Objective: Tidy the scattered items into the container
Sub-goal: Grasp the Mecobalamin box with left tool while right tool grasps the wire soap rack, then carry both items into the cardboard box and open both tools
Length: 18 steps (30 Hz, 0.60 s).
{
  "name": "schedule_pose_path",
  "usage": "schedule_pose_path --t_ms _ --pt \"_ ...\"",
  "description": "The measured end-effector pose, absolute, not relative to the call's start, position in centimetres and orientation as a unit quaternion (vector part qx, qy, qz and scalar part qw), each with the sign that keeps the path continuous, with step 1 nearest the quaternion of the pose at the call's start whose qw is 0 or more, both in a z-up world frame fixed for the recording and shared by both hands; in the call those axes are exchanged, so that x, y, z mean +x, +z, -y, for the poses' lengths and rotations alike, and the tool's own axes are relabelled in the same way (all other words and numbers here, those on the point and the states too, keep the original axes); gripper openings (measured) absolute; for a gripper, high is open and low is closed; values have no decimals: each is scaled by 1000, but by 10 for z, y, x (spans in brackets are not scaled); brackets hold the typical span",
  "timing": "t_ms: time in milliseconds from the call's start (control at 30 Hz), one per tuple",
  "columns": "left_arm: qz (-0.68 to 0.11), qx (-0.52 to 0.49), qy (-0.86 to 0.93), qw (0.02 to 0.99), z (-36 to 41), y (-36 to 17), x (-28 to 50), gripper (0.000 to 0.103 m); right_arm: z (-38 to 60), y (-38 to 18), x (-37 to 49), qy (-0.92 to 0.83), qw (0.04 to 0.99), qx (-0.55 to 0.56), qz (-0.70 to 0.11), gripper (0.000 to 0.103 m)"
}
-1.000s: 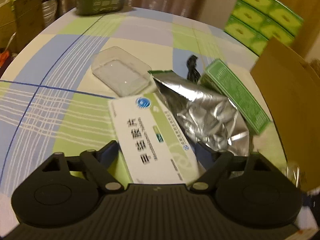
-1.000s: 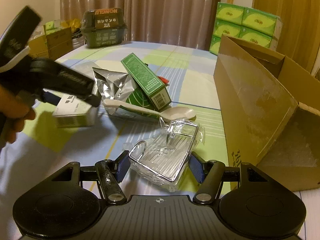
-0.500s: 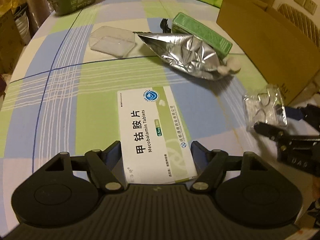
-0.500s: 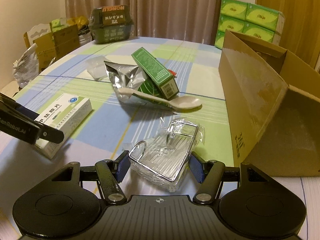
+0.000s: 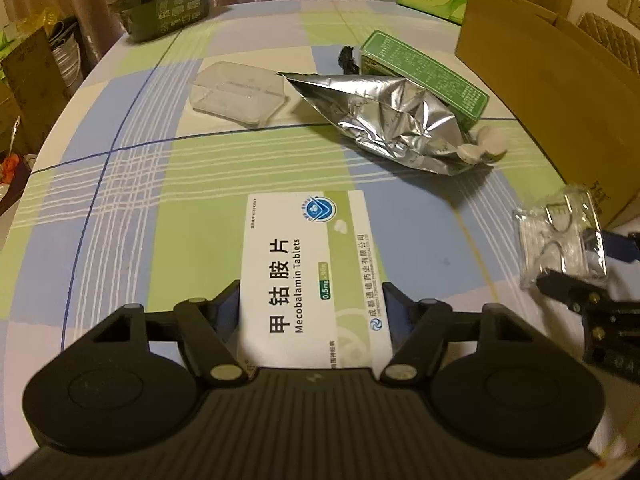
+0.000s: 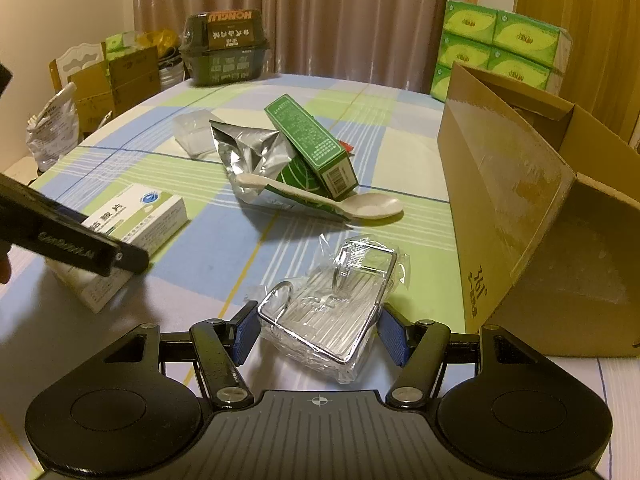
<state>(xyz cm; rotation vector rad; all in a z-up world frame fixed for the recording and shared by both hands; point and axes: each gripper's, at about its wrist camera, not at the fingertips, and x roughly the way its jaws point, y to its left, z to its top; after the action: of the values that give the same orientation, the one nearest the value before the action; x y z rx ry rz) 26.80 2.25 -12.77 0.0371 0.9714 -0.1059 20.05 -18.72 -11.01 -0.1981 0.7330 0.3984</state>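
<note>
**Both grippers lined up on their pickups, nothing lifted yet**

Left gripper (image 5: 312, 304) is straddling the white tablet box (image 5: 310, 264), and its jaws have just been closing in, pads right at the box's long sides; whether they press yet I cannot tell. The box lies flat near the table's near edge, long axis running straight away from the gripper toward the far edge, printed face up.

Right gripper (image 6: 318, 330) stands apart around the wrapped wire rack (image 6: 332, 304), pads just clear of the plastic, close beside the cardboard box (image 6: 520, 208) on the table's right edge.

My read: this is the grasp step. Next call is a firm squeeze, a lift clear of the checked tablecloth (image 5: 120, 200), then a carry right, over the box's tall near wall.
</note>
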Motion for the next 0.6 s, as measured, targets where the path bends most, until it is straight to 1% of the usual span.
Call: schedule_pose_path --t_ms 167,600 --pt "-467 35 -69 881 -18 -124 252 67 189 -106 198 188 911 -93 -355 60" --pt "-454 19 -83 887 -7 -98 216 67 200 -75 174 178 923 -95 -328 60"
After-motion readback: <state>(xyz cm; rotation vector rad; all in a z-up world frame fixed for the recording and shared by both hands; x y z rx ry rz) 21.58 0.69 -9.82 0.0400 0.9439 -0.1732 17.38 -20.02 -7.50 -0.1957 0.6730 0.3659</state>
